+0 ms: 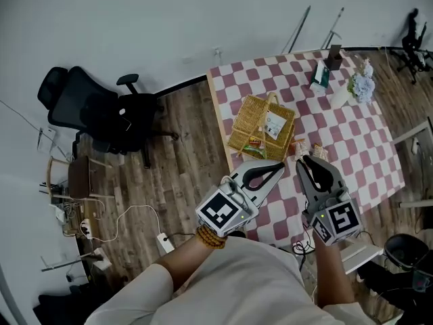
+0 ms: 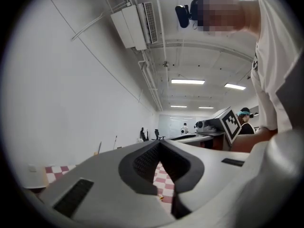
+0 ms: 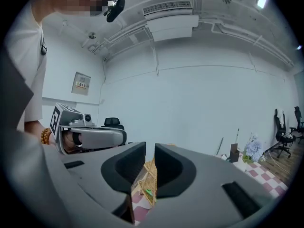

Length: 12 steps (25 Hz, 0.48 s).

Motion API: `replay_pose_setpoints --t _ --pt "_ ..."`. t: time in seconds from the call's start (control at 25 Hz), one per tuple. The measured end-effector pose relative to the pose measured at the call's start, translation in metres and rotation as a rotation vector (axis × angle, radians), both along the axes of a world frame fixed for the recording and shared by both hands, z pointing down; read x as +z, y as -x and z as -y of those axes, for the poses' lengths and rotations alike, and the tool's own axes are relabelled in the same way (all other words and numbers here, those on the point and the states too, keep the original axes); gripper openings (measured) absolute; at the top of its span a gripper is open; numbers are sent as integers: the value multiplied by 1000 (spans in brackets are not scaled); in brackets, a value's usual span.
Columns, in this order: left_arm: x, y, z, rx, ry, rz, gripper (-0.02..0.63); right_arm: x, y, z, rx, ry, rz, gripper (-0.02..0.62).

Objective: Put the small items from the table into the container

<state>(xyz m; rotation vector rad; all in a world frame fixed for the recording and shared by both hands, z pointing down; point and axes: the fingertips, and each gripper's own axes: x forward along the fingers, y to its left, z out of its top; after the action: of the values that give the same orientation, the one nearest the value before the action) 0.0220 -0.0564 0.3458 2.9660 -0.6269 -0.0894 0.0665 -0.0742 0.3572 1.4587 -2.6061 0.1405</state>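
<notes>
Over near edge of red-and-white checked table: left claw clenched on nothing; right claw slightly parted, empty; woven straw basket just beyond, holding small packets.

Partly hidden items
Beside the basket, small items lie partly behind the right gripper, too small to identify

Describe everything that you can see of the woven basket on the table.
The basket is tan, woven as of wicker or straw, roughly square and shallow, with a thin handle. It rests flat on the pink-and-white checked table, near its left edge in the head view. Inside lie a white packet and a small green-and-red item.
</notes>
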Motion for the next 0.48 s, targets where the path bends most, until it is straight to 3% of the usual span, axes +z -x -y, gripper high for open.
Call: replay_pose_setpoints --t 0.48 --pt "-48 -12 -72 100 -54 -33 23 -52 -5 -86 52 -103 39 32"
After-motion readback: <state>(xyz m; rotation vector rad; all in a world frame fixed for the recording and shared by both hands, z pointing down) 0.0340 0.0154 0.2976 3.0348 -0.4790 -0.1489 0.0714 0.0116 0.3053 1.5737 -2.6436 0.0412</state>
